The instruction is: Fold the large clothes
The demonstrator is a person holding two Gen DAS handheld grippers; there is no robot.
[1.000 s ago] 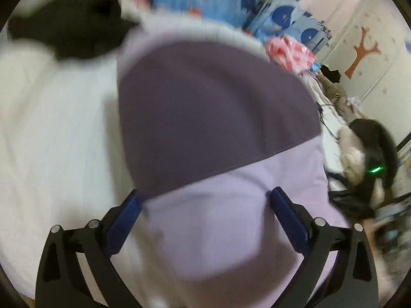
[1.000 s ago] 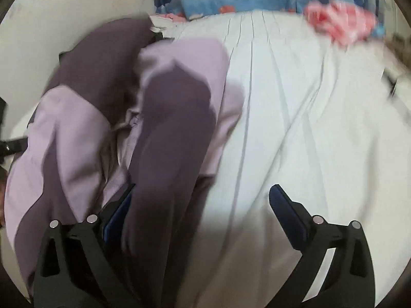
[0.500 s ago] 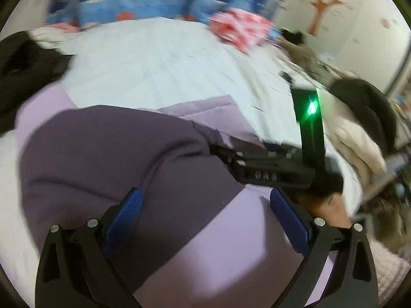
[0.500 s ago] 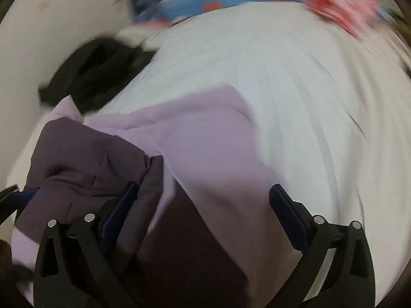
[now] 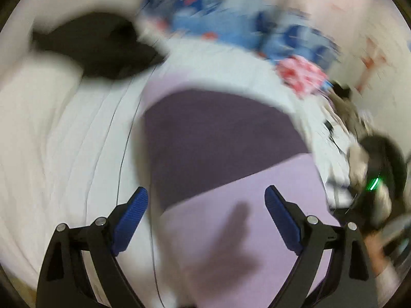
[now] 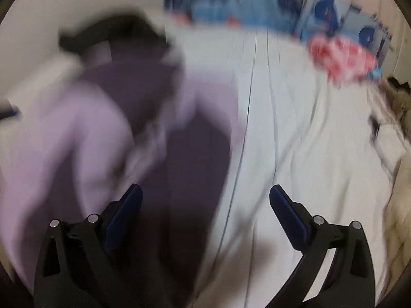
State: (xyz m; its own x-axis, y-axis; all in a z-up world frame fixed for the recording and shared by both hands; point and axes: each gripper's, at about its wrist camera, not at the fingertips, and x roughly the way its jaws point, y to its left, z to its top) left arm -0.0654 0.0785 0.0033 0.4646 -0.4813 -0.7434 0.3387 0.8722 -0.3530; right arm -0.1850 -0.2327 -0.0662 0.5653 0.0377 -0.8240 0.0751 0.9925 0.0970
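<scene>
A white-sheeted bed (image 5: 64, 133) fills both views. On it lies the two-tone garment (image 5: 221, 138), dark purple above pale lilac, spread flat toward the bed's near edge in the left wrist view and bunched in folds at the left in the right wrist view (image 6: 108, 133). A black garment (image 5: 95, 43) sits further back by the wall, with a blue patterned fabric (image 5: 226, 23) and a pink-red cloth (image 5: 303, 74) behind (all motion-blurred). The left tool (image 5: 205, 202) hangs over the lilac part, jaws closing but wide, gripping nothing. The right tool (image 6: 205, 200) stands wide, its pads clear of cloth.
</scene>
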